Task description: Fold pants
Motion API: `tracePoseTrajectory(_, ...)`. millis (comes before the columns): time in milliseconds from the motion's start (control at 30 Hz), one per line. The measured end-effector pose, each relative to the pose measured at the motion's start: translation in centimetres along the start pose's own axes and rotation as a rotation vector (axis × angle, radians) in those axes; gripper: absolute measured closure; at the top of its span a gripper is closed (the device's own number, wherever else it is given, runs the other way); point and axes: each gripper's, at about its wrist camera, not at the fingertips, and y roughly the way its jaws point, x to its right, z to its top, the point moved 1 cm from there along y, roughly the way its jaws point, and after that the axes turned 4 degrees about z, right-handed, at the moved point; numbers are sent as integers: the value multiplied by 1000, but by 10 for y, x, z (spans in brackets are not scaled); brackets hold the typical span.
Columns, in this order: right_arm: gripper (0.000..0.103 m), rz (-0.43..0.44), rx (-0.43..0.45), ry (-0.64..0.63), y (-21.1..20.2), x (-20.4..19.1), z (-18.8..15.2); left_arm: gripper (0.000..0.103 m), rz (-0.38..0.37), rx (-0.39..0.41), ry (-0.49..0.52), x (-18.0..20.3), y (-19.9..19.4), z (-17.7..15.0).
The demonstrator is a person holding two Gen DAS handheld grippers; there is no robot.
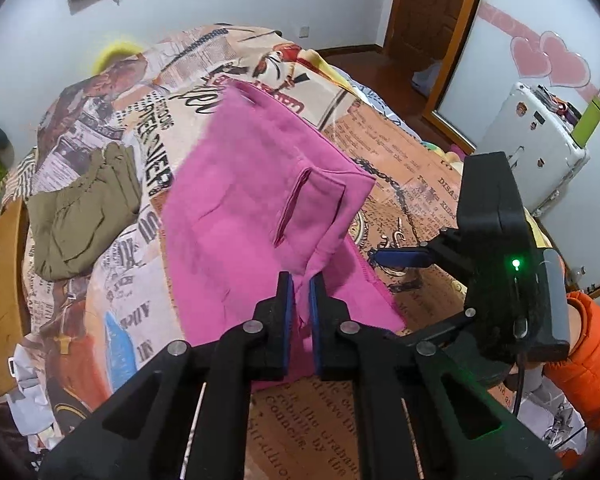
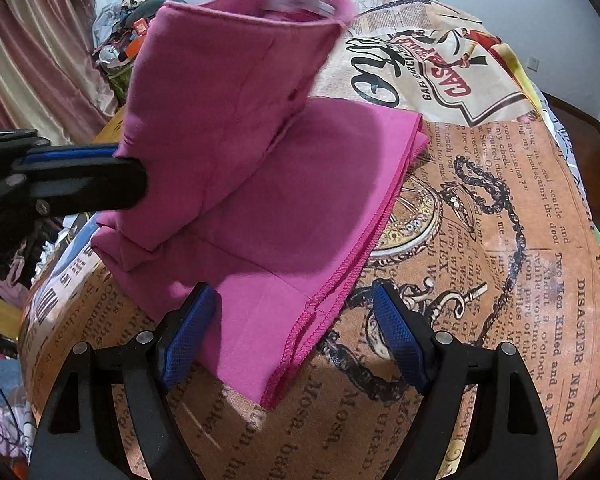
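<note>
The pink pants [image 1: 256, 208] lie partly folded on the printed bedspread [image 1: 404, 168]. My left gripper [image 1: 301, 280] is shut on a pinch of the pink fabric and holds the upper part with the waistband lifted off the bed. In the right wrist view the lifted part [image 2: 220, 92] stands above the flat leg layers [image 2: 300, 208], and the left gripper [image 2: 140, 178] grips its left edge. My right gripper [image 2: 292, 304] is open, its jaws straddling the hemmed corner of the flat layers without closing on it. The right gripper also shows in the left wrist view [image 1: 374, 257], beside the pants.
Folded olive-green pants [image 1: 84, 216] lie on the bed's left side. A white suitcase [image 1: 536, 136] stands by the wardrobe at right. A wooden door [image 1: 428, 4] is at the back. Clutter [image 2: 120, 36] and curtains [image 2: 32, 60] sit beyond the bed's left side.
</note>
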Motion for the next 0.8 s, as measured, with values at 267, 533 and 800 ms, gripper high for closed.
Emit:
tracePoseTrajectory(267, 24, 0, -1, 2, 1, 1, 1, 98, 0, -12, -11, -12, -8, -9)
tracePoseTrajectory(533, 24, -4, -1, 0, 1, 1, 0, 84, 90, -8, -78, -41, 3, -1)
tracePoseTrajectory(800, 24, -7, 1, 2, -2, 2, 2, 44, 260, 43, -77, -72, 14, 26)
